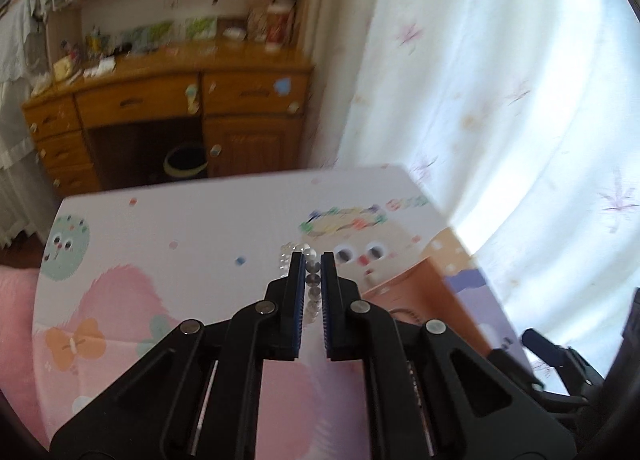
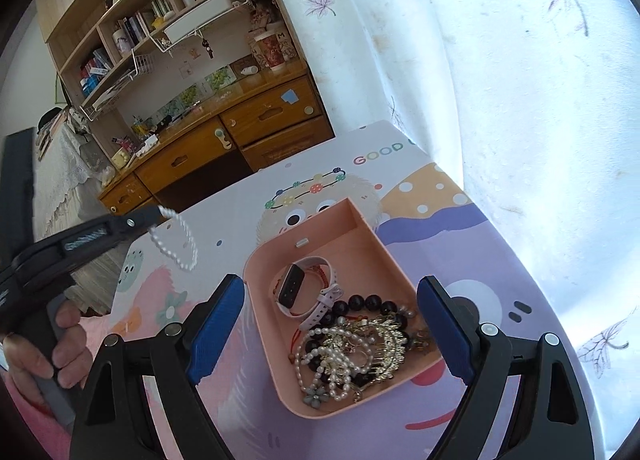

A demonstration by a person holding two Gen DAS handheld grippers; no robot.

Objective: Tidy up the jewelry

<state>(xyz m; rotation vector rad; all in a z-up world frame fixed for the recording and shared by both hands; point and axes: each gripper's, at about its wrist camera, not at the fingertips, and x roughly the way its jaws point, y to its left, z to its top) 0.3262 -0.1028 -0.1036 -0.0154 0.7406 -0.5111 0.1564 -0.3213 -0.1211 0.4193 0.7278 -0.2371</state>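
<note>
Now the left gripper (image 2: pixel 158 214), clenched on the white pearl-bead bracelet (image 2: pixel 176 243), should carry it steadily toward the pink plastic tray (image 2: pixel 276 376) while the right gripper (image 2: pixel 332 334) hangs wide open and empty.

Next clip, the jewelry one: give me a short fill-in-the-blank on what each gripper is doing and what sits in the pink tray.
1. The left gripper is shut on a white ____ bracelet that dangles above the table.
2. The right gripper has its jaws ____, with nothing held between them.
3. A watch with a pale strap lies inside the pink ____.
4. The large beads next to the watch are ____ in colour.

Missing words: pearl; open; tray; dark
</note>
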